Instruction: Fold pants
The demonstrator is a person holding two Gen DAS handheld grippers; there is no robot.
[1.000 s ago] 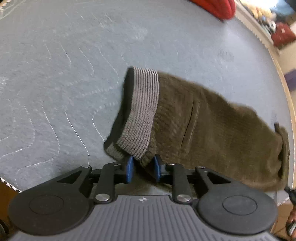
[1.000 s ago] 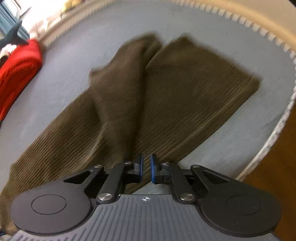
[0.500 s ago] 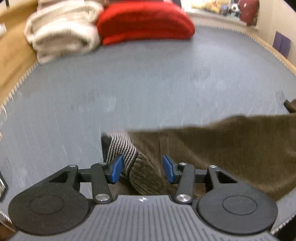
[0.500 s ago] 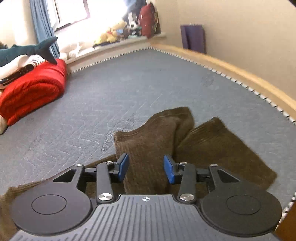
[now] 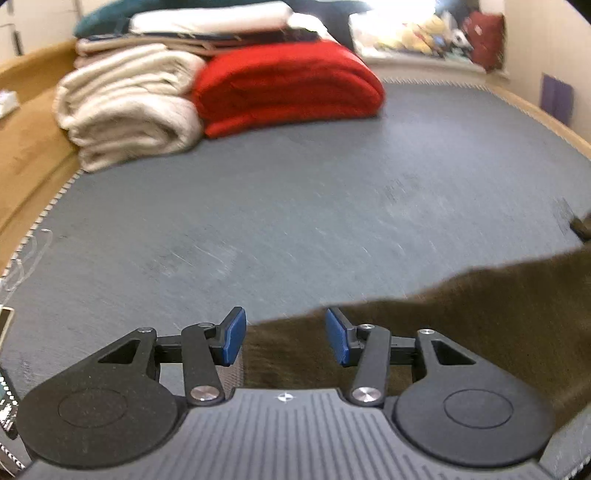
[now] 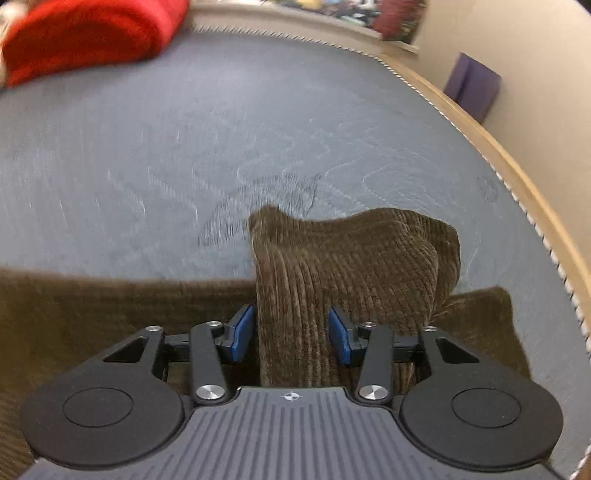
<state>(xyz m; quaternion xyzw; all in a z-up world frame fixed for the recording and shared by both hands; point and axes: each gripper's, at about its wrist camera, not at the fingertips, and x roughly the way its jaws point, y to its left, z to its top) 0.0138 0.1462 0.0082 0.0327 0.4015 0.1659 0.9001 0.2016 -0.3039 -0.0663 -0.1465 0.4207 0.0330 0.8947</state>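
Note:
Brown corduroy pants [image 5: 461, 317] lie on the grey mattress [image 5: 295, 206]. In the left wrist view they fill the lower right, with their edge running between the blue pads. My left gripper [image 5: 282, 338] is open, with the waist end lying loose under and between its jaws. In the right wrist view a pant leg [image 6: 351, 258] lies bunched straight ahead, the other leg [image 6: 484, 314] at the right. My right gripper [image 6: 291, 336] is open around the leg fabric, pads apart from it.
Folded cream blankets [image 5: 125, 107] and a red blanket [image 5: 288, 85] are stacked at the far end of the mattress. The red blanket also shows in the right wrist view [image 6: 85, 33]. A wooden bed frame [image 6: 491, 147] runs along the right edge. A purple item [image 6: 472, 86] leans on the wall.
Both grippers have opened and let go of the pants. Both cameras have tilted up towards the far end of the mattress and pulled back slightly.

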